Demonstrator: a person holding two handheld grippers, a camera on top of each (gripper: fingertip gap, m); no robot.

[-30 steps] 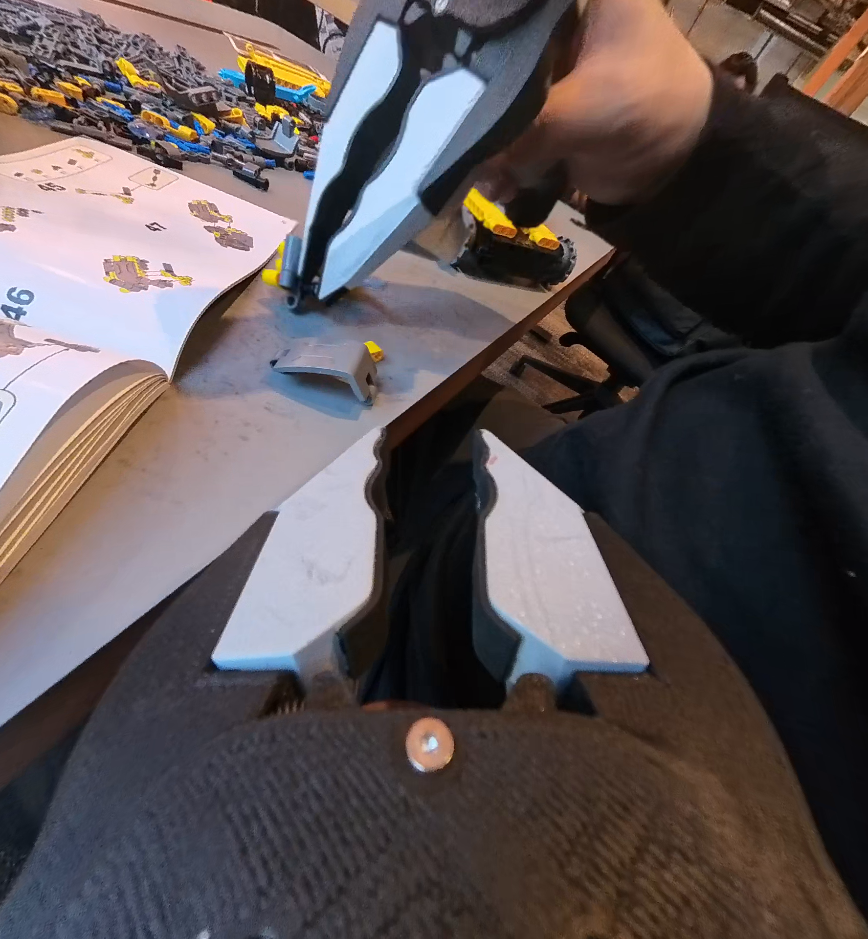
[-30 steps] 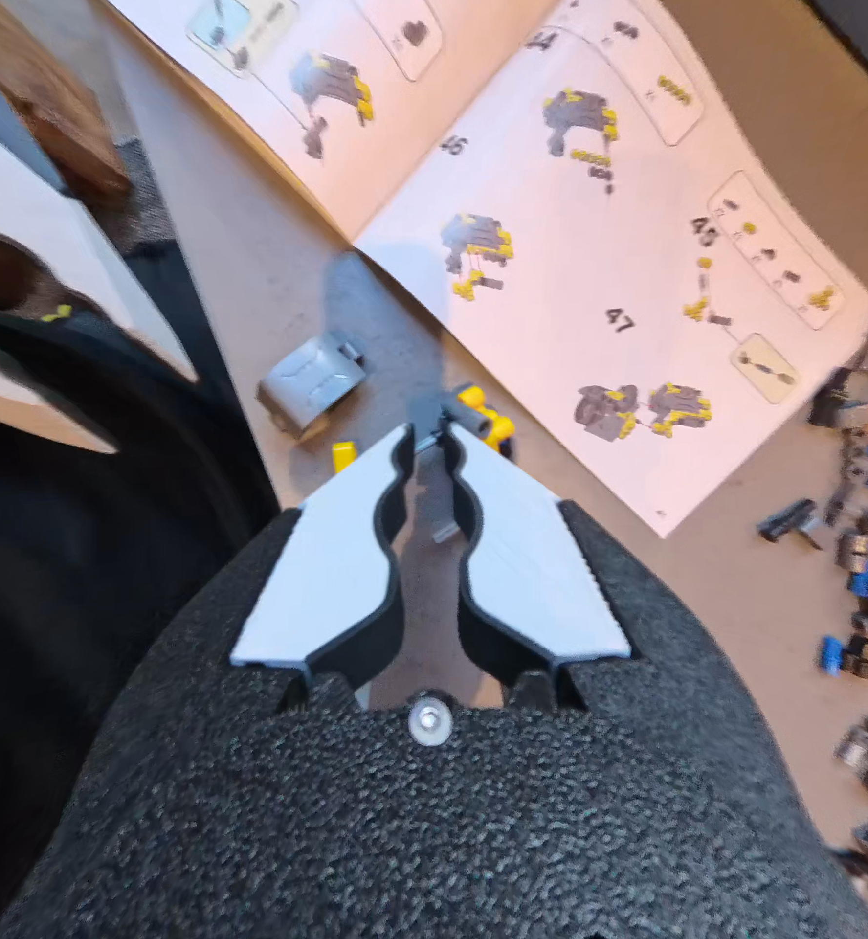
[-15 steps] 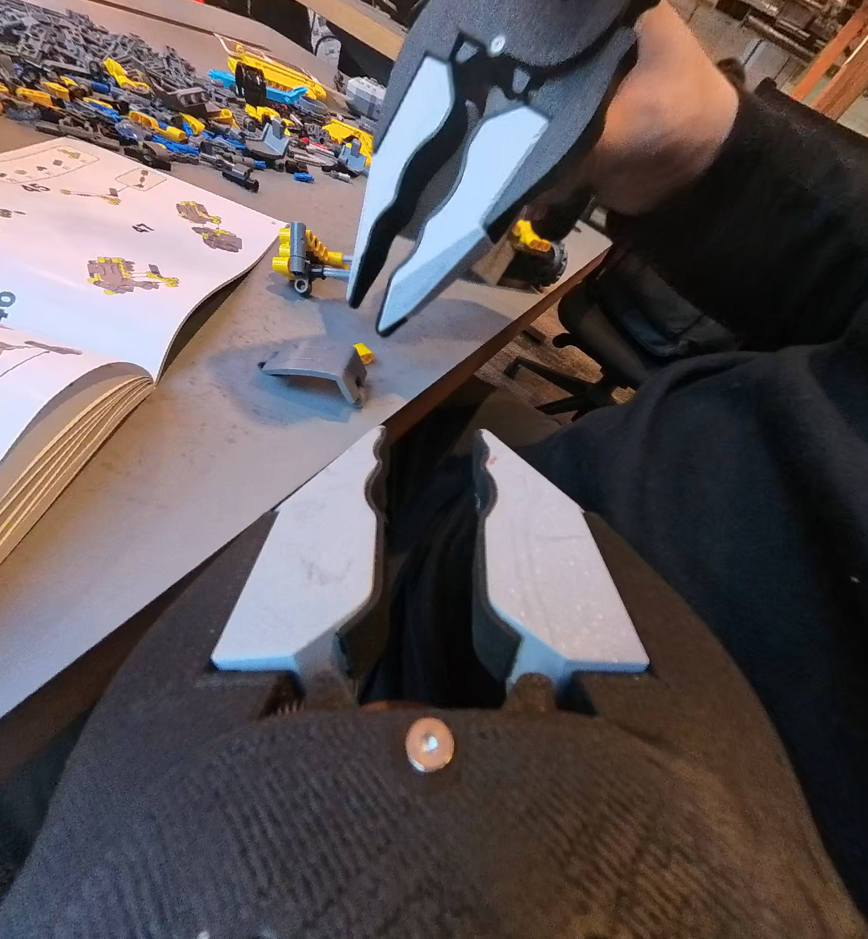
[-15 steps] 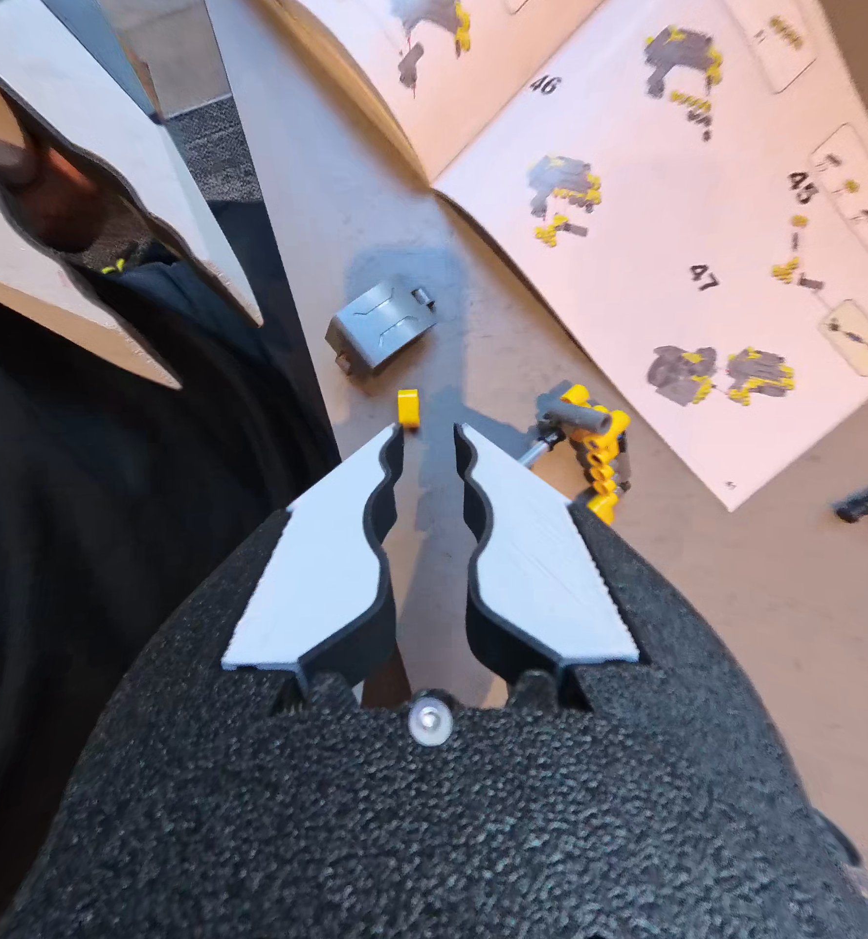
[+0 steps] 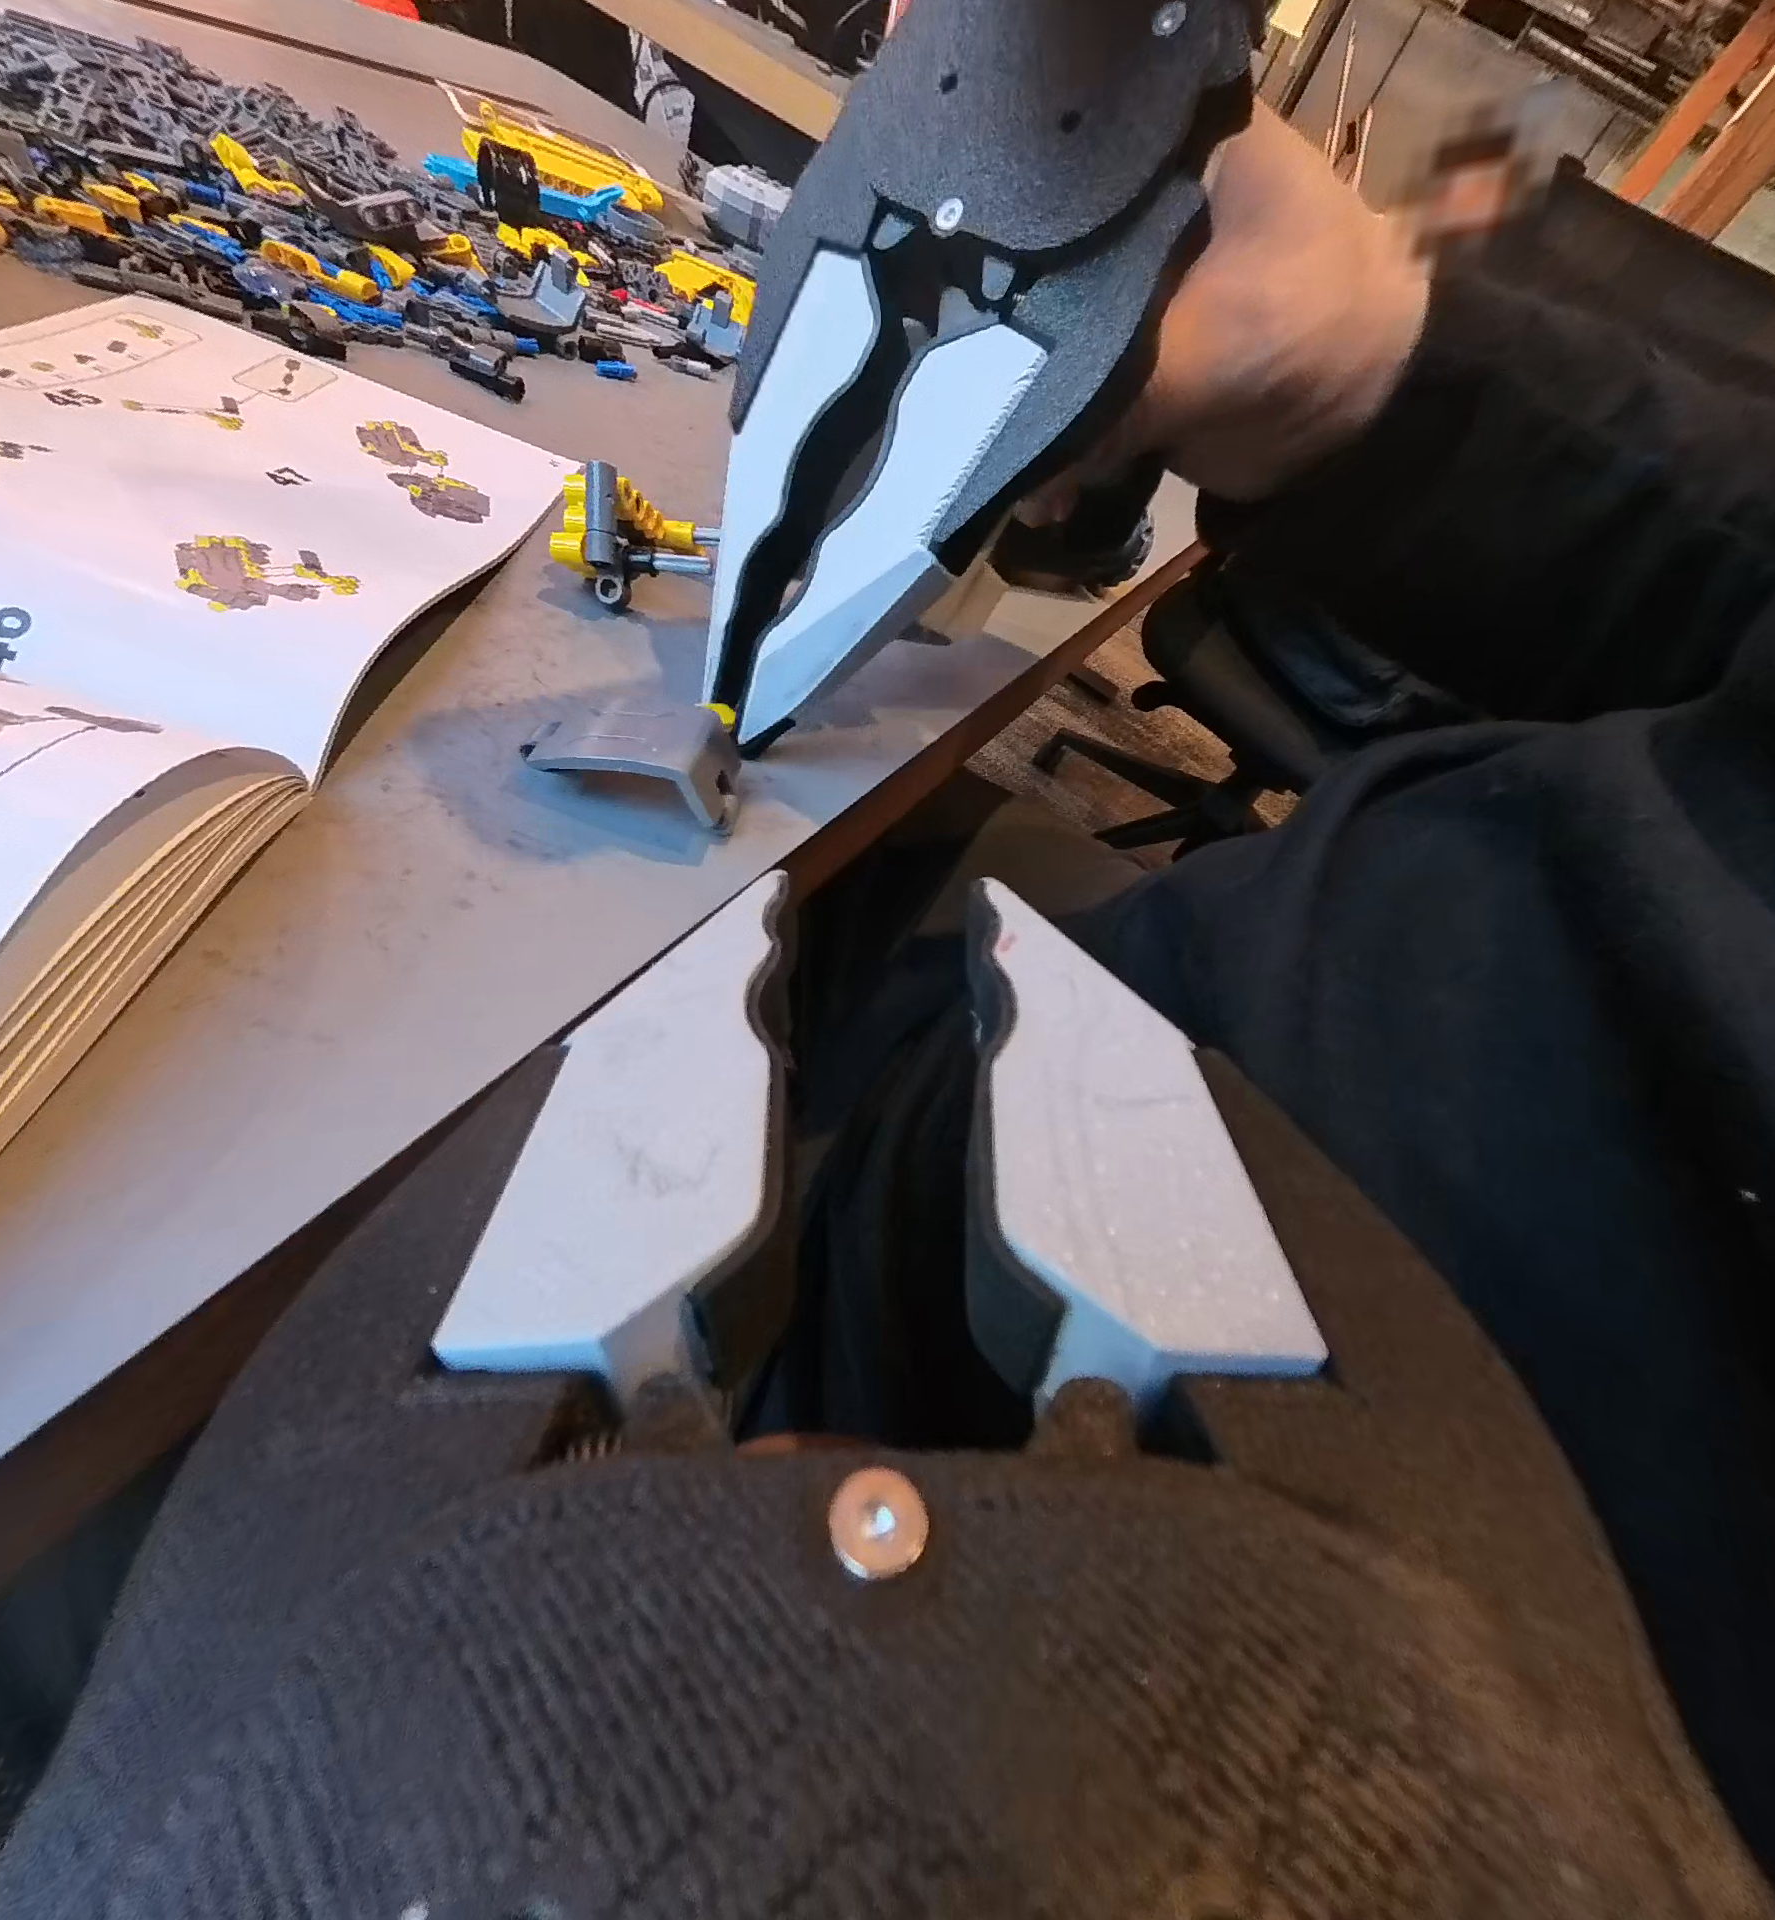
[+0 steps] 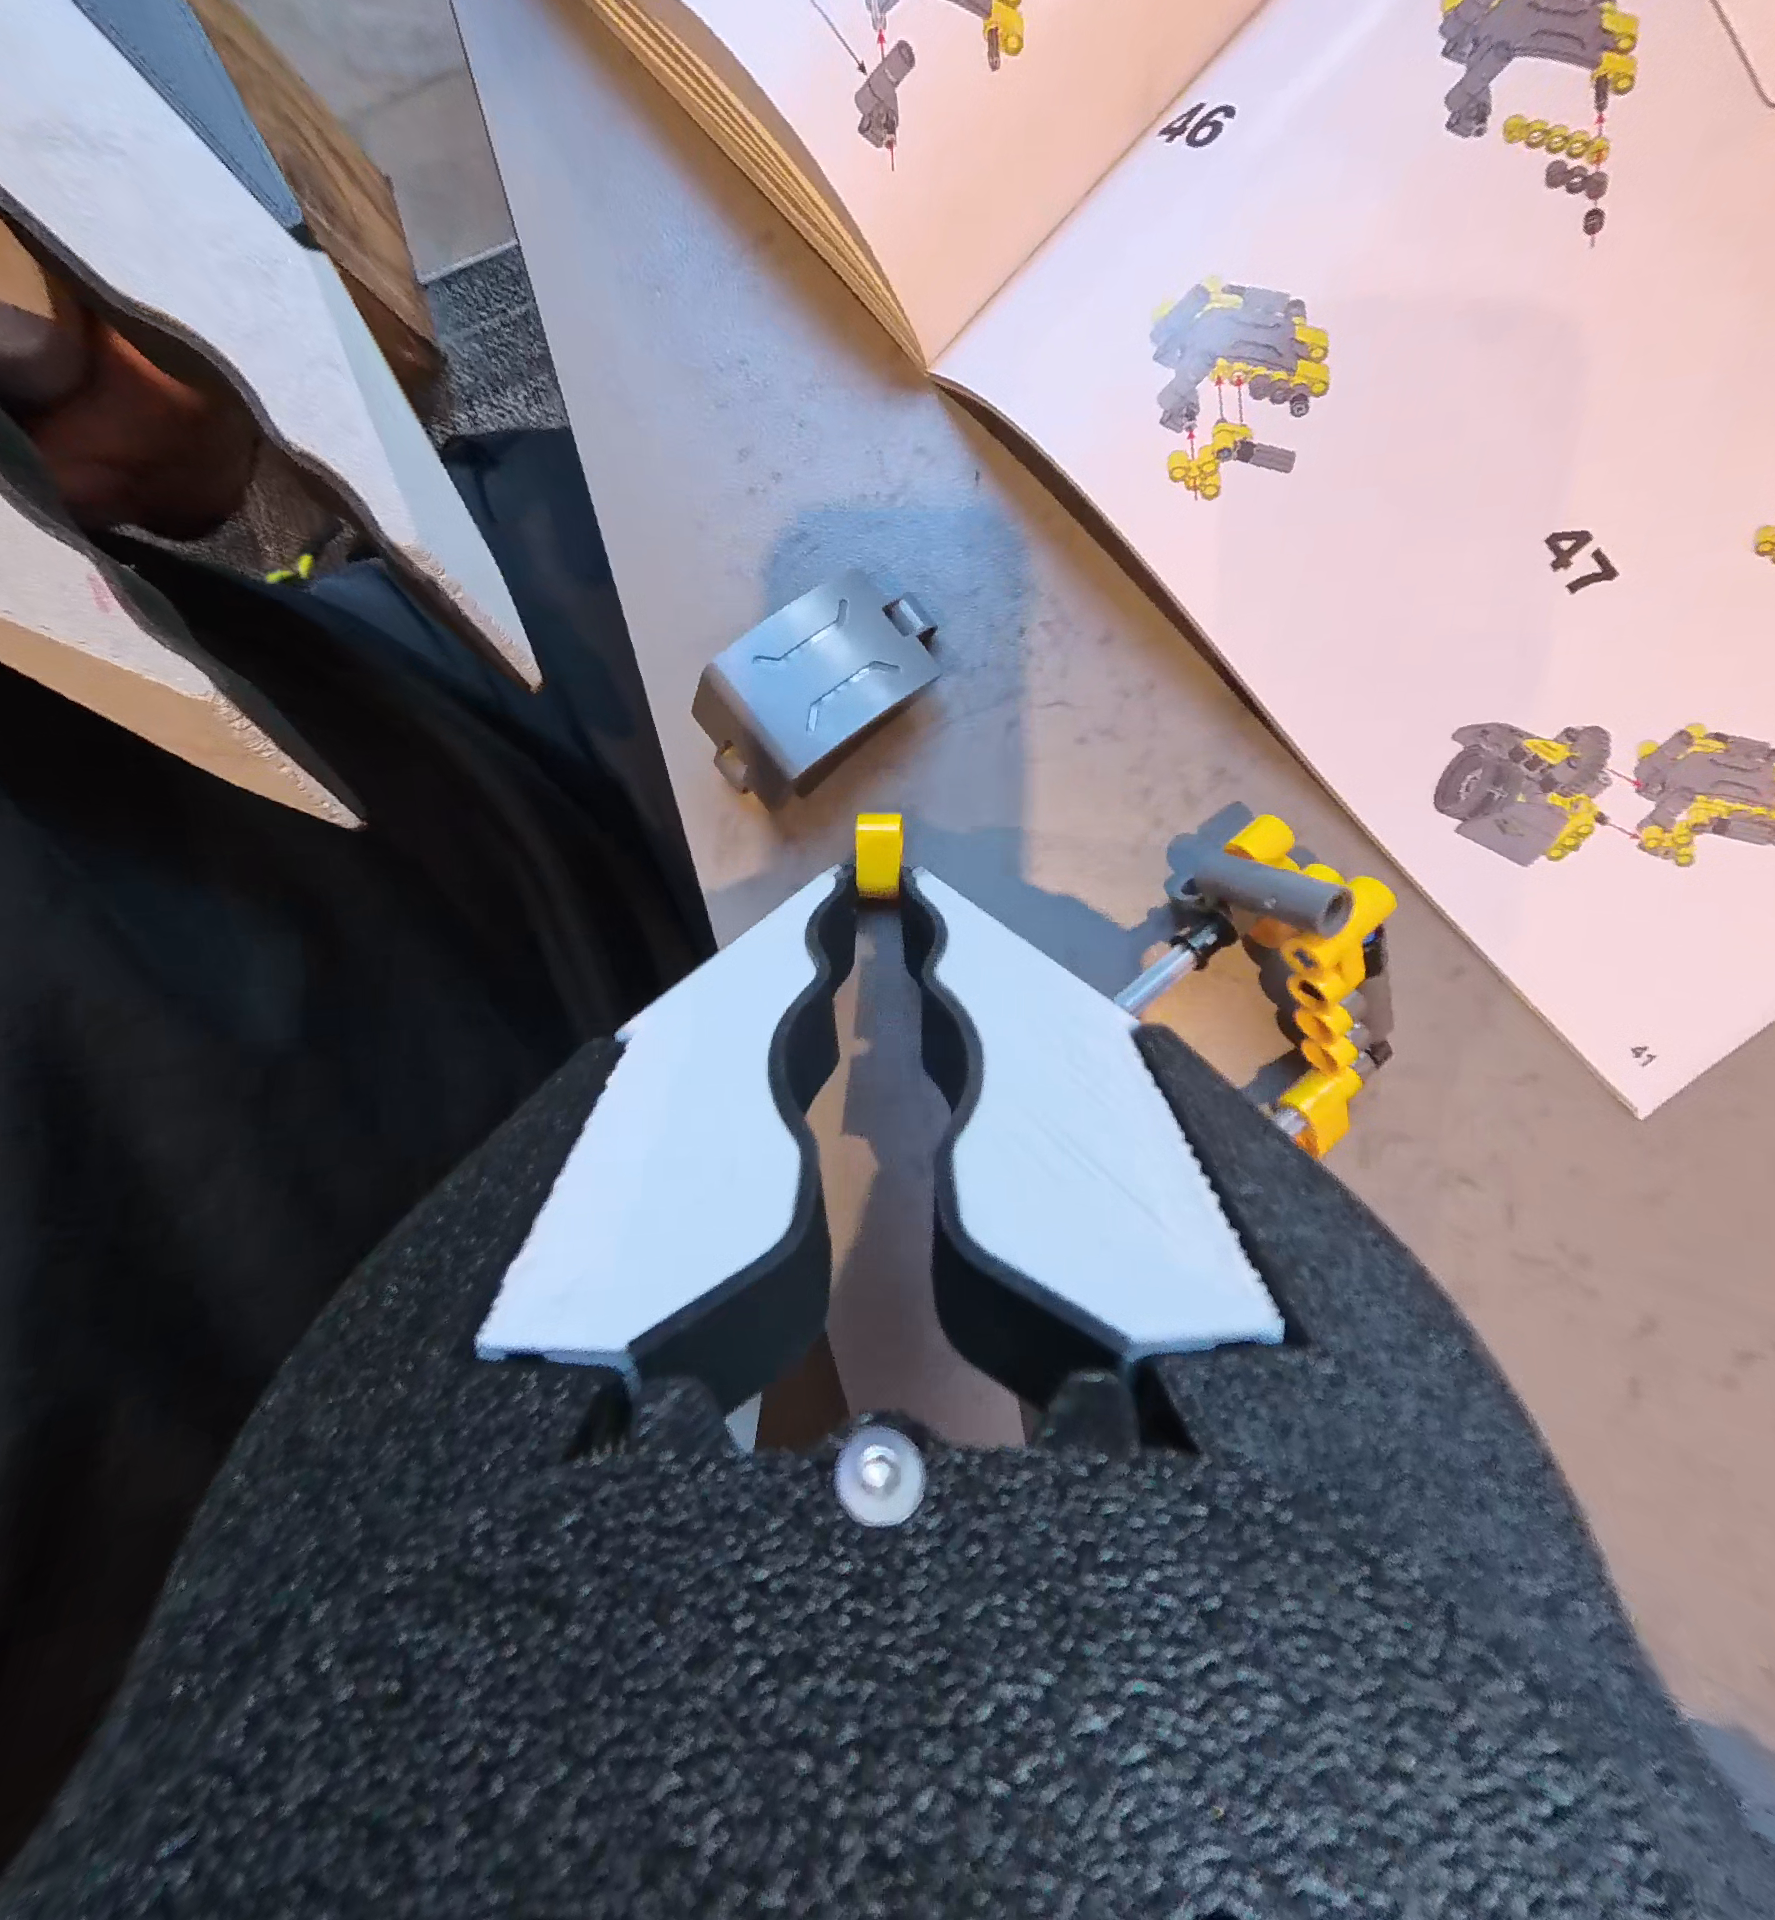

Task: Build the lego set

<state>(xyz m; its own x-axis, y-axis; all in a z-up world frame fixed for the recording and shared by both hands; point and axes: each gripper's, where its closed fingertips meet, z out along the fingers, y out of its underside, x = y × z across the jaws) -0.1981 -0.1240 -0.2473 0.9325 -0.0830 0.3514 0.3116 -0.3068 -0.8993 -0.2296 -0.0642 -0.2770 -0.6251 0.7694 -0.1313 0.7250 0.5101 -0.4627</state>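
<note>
My right gripper [image 6: 878, 883] points down at the grey table [image 6: 966, 520], its fingertips closed around a small yellow piece [image 6: 878, 854] that rests on the surface. In the left wrist view the right gripper [image 5: 732, 727] stands tip-down with the yellow piece [image 5: 720, 713] just beside a curved grey panel [image 5: 644, 743]. The panel also shows in the right wrist view [image 6: 821, 691], just beyond the tips. My left gripper [image 5: 878, 904] is open and empty, held off the table's near edge over a person's dark clothing.
An open instruction booklet [image 5: 135, 520] lies left of the panel. A small yellow and grey assembly [image 5: 618, 525] with a metal axle sits near its corner. A pile of grey, yellow and blue parts [image 5: 291, 229] covers the far table. The table edge [image 5: 654, 977] runs diagonally. Across from one pair of fingers to the other is roughly 8 centimetres.
My right gripper let go of the yellow and grey assembly, moved toward the table edge, came down and closed on the small yellow piece. The left gripper has stayed still.
</note>
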